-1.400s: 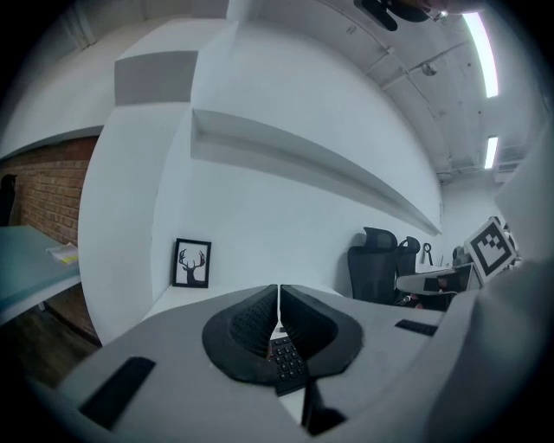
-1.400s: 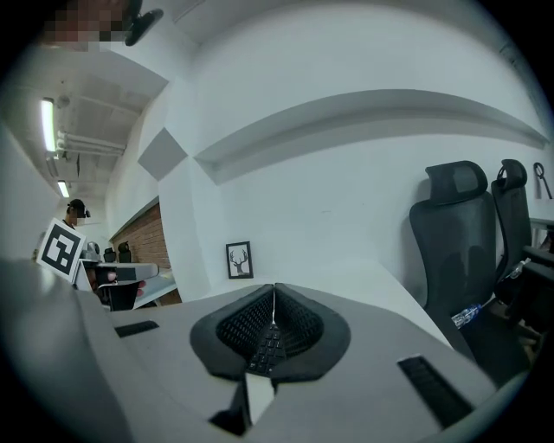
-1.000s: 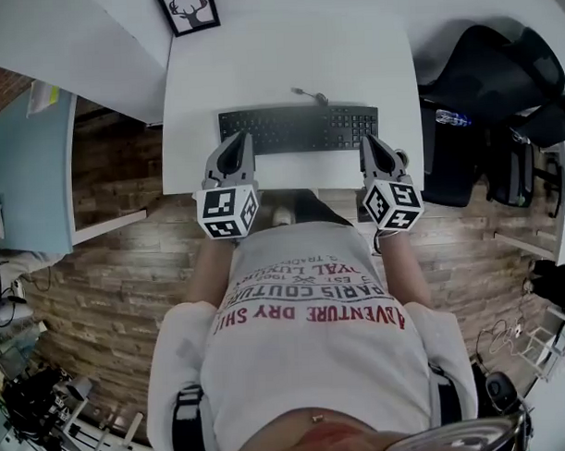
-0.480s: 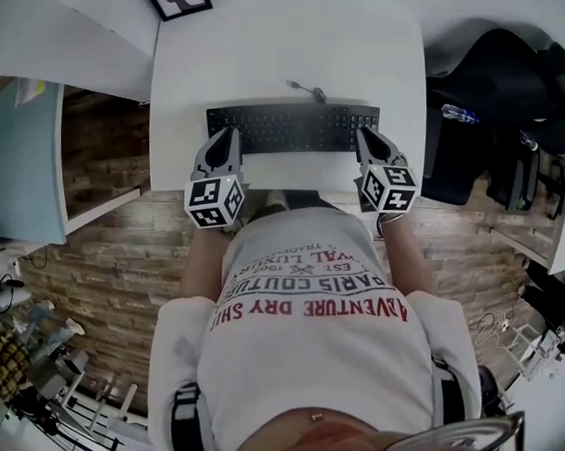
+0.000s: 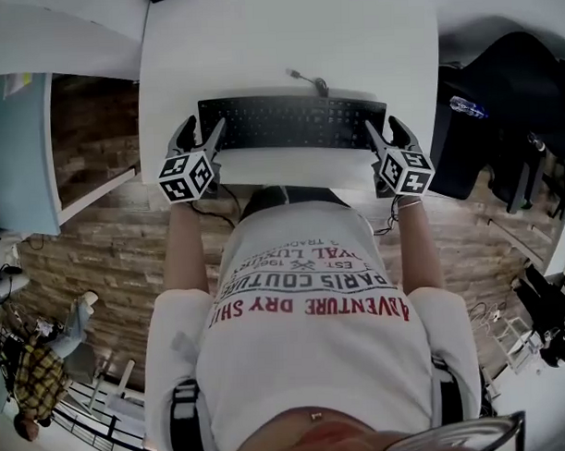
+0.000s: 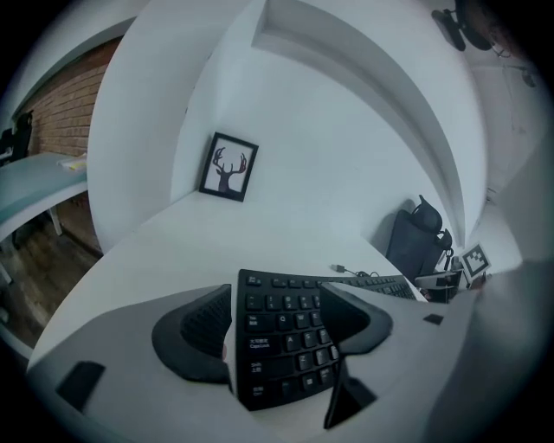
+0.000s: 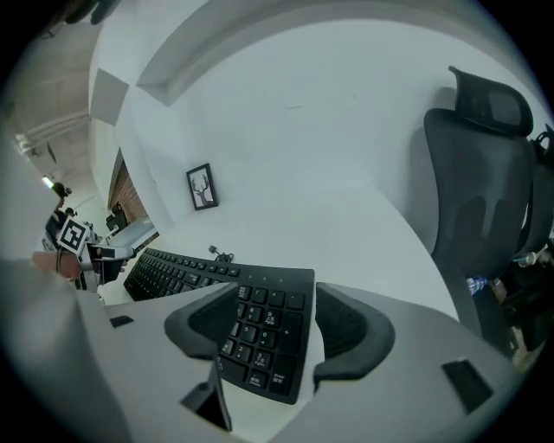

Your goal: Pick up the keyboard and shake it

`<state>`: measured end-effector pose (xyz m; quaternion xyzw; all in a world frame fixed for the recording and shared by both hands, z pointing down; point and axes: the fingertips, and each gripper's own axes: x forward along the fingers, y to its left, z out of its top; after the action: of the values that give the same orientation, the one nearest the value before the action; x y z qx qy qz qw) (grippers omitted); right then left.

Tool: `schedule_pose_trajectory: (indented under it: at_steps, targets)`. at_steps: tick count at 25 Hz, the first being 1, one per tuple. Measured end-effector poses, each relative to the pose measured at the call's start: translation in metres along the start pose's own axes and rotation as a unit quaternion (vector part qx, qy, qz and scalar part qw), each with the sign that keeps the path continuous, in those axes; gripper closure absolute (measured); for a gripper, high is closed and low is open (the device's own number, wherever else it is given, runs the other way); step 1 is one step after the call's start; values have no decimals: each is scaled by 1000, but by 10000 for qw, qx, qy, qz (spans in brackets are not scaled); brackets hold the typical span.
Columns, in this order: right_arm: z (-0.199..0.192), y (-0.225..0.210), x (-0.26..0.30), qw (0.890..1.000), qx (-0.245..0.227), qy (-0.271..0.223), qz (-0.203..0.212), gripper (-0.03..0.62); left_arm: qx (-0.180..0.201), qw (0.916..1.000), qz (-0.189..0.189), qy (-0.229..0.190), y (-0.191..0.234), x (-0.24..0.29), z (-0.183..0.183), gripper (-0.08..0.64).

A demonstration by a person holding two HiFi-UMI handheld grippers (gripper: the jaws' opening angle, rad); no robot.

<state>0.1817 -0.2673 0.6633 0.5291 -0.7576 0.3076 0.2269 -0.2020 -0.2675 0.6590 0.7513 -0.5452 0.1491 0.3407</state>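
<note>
Left gripper (image 6: 277,301): jaws opening, spread wide. The left end of the black keyboard (image 6: 286,337) sits between them, and the pads do not appear to press on it.

Right gripper (image 7: 275,298): likewise opening, jaws wide apart, with the number-pad end of the keyboard between them.

The keyboard lies on the white desk (image 5: 285,44), near its front edge. Its cable (image 5: 305,80) runs off the back.

A framed deer picture (image 6: 228,167) stands at the desk's back left corner. A black office chair (image 7: 480,190) is to the right of the desk.
</note>
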Motion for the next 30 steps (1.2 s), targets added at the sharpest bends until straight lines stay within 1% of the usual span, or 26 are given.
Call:
schedule_pose_trajectory:
  at_steps: [3,5,7,10,14,16,18,20,24,27,30]
  targets:
    - [-6,-11,13,9989,429,143,155,324,17,9994,-46,348,14,15,-8,244]
    - [-11,-13,19,9970,649,260,340,324,-25,9978,-197,631,15,21,-16,244]
    - [-16,-11,22,9949,765,366,552,324,-38,9956,-382,855,14,25,-21,244]
    - [-18,-9,26,9929,760,441,807,322,-36,9925,-610,1056,13,30,-23,244]
    - [-17,-3,30,9886,603,585,1246,318,-128,9880,-933,1220,10,32,-23,245]
    - [-17,-1,33,9865,550,703,1375,319,25,9838,-1147,1377,5,32,-25,247]
    - [-18,-1,35,9850,520,778,1448,319,282,9801,-1251,1515,1,32,-28,245]
    - [-19,-2,37,9840,494,785,1522,319,423,9785,-1286,1554,1,33,-29,245]
    - [-19,0,39,9803,583,810,1703,319,443,9777,-1328,1565,4,32,-29,245]
    - [-20,1,39,9786,543,834,1804,319,435,9789,-1244,1561,5,32,-31,245]
    - [-19,2,39,9785,522,823,1820,319,423,9814,-1198,1437,5,31,-29,245]
